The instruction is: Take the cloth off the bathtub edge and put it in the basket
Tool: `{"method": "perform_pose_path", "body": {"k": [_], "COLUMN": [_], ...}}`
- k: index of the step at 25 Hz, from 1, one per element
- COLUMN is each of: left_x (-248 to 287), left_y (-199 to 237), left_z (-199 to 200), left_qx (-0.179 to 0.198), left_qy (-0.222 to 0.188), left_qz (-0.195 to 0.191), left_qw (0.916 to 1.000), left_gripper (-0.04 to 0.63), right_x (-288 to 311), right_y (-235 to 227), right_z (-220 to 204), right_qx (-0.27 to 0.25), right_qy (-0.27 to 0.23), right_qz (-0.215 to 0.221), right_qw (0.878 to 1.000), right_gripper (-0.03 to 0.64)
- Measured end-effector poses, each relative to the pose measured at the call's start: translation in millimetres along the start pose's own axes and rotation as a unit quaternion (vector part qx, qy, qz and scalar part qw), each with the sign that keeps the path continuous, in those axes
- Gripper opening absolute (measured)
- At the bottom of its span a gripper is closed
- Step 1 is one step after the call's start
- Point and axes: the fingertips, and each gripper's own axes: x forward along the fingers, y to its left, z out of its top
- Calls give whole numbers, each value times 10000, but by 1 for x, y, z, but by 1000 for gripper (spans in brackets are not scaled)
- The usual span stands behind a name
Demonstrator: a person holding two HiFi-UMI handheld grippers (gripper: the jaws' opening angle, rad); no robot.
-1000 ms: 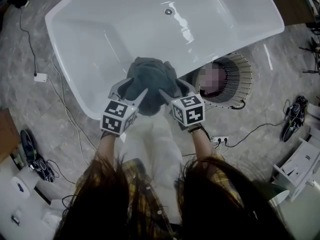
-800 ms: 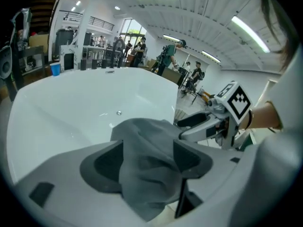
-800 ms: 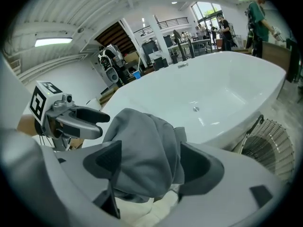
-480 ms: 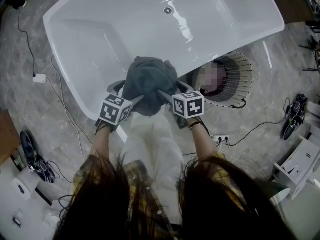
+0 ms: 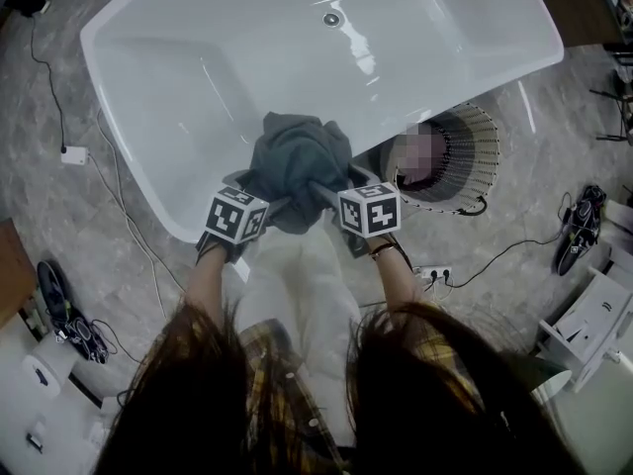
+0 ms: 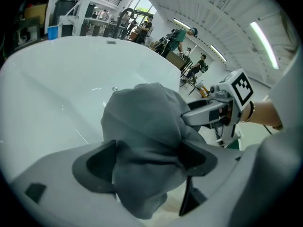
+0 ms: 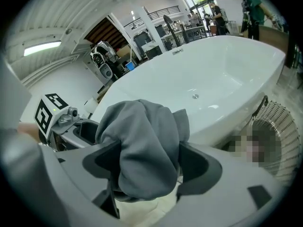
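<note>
The white bathtub (image 5: 198, 67) lies ahead of both units. The basket (image 5: 477, 146) stands on the floor just right of your right hand-held gripper (image 7: 150, 164). The grey cloth (image 5: 297, 161) sits bunched on the tub's near edge, between the jaws of the right unit and of your left hand-held gripper (image 6: 147, 161). Both sets of jaws have just been opening and stand wide, released.
</note>
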Motion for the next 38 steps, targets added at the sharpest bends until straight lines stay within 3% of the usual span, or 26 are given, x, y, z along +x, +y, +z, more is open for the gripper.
{"method": "perform_pose_path", "body": {"k": [3,6,11,16,21,30,38], "left_x": [4,7,8,6,-3,-21,-46], "left_y": [-5,-11,-24,-22,-25,-24,-34], "left_z": [-3,-1,1,4,7,-1,15], "left_qx": [-57,191,717,798,792,437,676], "left_qy": [57,143,131,227,18,-159,-415], "left_qz": [-10,40,19,-1,80,-14,-295], "left_qw": [10000,9997,9973,9966,9968,9989,9964], "left_gripper": [390,382,261,216,106,83,78], "right_x": [0,-2,-3,-3,-7,-16,-34], "right_y": [1,2,15,21,29,61,79], "right_z": [-2,-2,-1,1,5,13,31], "right_qx": [-33,-95,-333,-241,-416,-591,-538], "right_qy": [-19,-76,-205,-190,-277,-487,-924], "right_qz": [-77,-125,-257,-360,-503,-540,-609], "right_qw": [10000,9998,9989,9989,9975,9956,9924], "right_gripper": [390,374,265,193,132,109,107]}}
